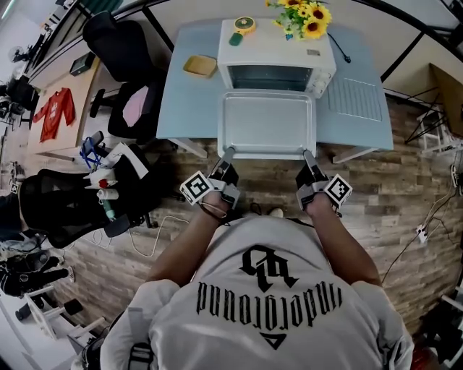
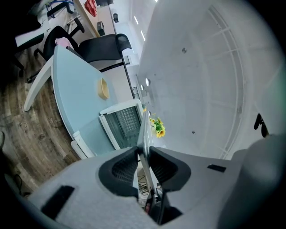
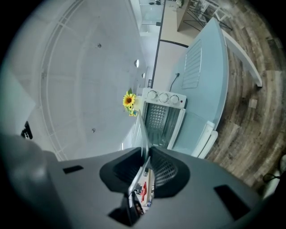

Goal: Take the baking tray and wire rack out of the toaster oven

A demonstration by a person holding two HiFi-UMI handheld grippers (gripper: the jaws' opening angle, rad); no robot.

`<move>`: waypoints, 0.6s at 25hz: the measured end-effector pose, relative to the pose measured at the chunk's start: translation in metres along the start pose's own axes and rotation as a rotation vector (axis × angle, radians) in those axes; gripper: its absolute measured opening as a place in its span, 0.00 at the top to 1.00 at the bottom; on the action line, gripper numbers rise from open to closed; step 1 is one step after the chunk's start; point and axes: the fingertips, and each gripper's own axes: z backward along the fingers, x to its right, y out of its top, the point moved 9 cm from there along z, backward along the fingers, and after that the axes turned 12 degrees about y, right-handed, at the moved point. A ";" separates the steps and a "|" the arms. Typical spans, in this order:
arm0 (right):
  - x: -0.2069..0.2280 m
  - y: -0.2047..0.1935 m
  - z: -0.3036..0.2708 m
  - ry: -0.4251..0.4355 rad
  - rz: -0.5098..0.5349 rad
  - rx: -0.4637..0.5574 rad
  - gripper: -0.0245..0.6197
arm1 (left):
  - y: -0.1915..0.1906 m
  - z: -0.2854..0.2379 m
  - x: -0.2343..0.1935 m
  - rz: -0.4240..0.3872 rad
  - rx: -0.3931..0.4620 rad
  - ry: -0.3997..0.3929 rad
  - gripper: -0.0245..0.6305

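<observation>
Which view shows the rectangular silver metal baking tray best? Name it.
The head view: the whole rectangular silver metal baking tray shows from above. The left and right gripper views show only its thin rim edge-on between their jaws.

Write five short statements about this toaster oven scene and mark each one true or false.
1. The left gripper and the right gripper each clamp the near edge of the silver rectangular baking tray. True.
2. The tray carries food. False: its surface is bare.
3. The white toaster oven has its door shut. False: the door is open and the inside shows.
4. A yellow square dish lies on the pale blue table, left of the oven. True.
5. The sunflowers stand on the floor. False: they are up at the oven's back right corner.
</observation>
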 end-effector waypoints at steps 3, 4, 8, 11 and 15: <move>-0.001 -0.016 -0.018 -0.016 -0.007 -0.007 0.86 | 0.025 0.003 -0.008 0.001 -0.001 0.003 0.83; -0.001 -0.022 -0.024 -0.026 -0.005 -0.008 0.86 | 0.033 0.005 -0.010 -0.005 -0.002 -0.002 0.83; -0.006 -0.044 -0.052 -0.022 0.006 -0.010 0.86 | 0.067 0.011 -0.022 0.003 -0.019 0.011 0.83; -0.009 -0.065 -0.074 -0.023 0.019 -0.014 0.86 | 0.096 0.019 -0.033 0.004 -0.028 0.023 0.83; -0.015 -0.096 -0.099 -0.034 0.023 -0.004 0.86 | 0.135 0.030 -0.045 0.004 -0.036 0.024 0.83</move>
